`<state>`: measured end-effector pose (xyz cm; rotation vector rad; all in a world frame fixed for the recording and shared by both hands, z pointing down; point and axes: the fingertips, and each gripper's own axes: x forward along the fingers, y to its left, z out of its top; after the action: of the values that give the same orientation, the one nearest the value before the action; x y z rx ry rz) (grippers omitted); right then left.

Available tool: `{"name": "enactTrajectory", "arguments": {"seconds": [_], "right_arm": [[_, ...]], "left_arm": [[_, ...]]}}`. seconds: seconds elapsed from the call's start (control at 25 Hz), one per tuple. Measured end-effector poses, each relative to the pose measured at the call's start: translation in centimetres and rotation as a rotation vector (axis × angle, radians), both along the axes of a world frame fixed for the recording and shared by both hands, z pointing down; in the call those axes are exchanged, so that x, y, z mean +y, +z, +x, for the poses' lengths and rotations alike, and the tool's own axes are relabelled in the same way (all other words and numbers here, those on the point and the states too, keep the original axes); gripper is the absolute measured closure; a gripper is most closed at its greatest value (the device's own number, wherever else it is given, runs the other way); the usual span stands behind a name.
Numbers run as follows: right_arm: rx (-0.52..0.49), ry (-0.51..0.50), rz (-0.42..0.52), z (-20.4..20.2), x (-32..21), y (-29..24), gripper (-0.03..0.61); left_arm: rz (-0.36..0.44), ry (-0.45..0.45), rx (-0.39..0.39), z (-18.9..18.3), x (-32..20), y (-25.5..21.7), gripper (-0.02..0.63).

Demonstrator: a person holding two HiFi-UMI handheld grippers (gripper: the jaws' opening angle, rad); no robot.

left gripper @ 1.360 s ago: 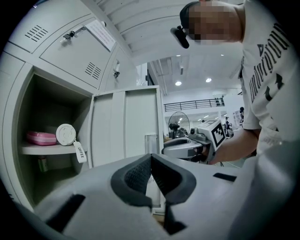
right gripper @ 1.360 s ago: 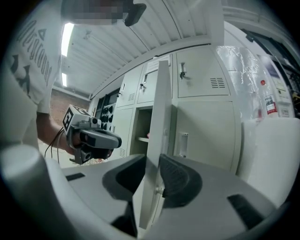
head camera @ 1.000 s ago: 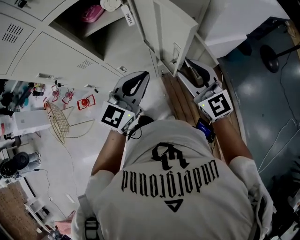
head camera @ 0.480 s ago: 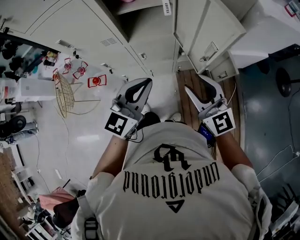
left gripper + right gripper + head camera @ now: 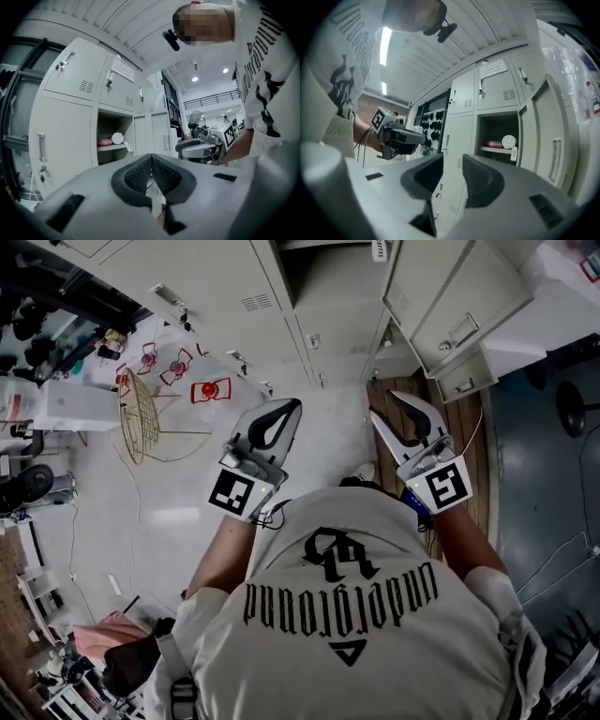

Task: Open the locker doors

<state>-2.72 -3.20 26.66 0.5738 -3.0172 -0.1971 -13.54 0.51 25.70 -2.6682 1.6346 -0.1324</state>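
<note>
1. A person is standing well apart from a bank of pale lockers [image 5: 216, 287], holding a tool in each hand. Both tools are pointing level at the lockers.
2. The left tool [image 5: 284, 411] is clenched, its tips meeting, and it is gripping nothing.
3. The right tool [image 5: 392, 407] is released. Its jaws have just been closing, but a gap is showing between them with nothing in it.
4. One open door [image 5: 459, 296] is hanging out to the right. Beside it, its compartment [image 5: 112, 136] is showing a shelf [image 5: 111, 147] with a pink thing [image 5: 104, 141] and a white round thing [image 5: 117, 138] on it.
5. Every other door in sight is sitting shut. The closed door [image 5: 63, 140] just left of the compartment is carrying an upright handle [image 5: 41, 146] on its far edge.
6. The task looks partly done, and neither tool is touching a locker. Getting close to the next door seems to be the step in hand.
7. To do it well, the person should be facing that door squarely and opening one tool wide enough to take the handle.
8. The jaws should then be closing around the handle's middle.
9. The hinge seems to be on the compartment side, so the pull should be following the door's arc. That would be keeping the grip from slipping and the door from knocking its open neighbour.
</note>
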Motion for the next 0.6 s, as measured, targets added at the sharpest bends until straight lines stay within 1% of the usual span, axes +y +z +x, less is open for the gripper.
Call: {"name": "enactTrajectory", "arguments": {"seconds": [0.16, 0.36, 0.48, 0.6], "right_arm": [[0.008, -0.009, 0.009, -3.6, 4.8, -0.3, 0.495], [0.022, -0.004, 0.000, -7.8, 11.8, -0.1, 0.539], [0.034, 0.025, -0.005, -9.4, 15.5, 0.3, 0.572], [0.027, 0.054, 0.017, -10.4, 18.8, 0.3, 0.574]], "left_arm": [[0.010, 0.008, 0.001, -3.3, 4.9, -0.4, 0.606], [0.025, 0.019, -0.007, -7.7, 12.3, -0.7, 0.606], [0.023, 0.034, 0.005, -9.6, 16.6, 0.0, 0.606], [0.011, 0.058, 0.018, -10.5, 20.5, 0.8, 0.606]]}}
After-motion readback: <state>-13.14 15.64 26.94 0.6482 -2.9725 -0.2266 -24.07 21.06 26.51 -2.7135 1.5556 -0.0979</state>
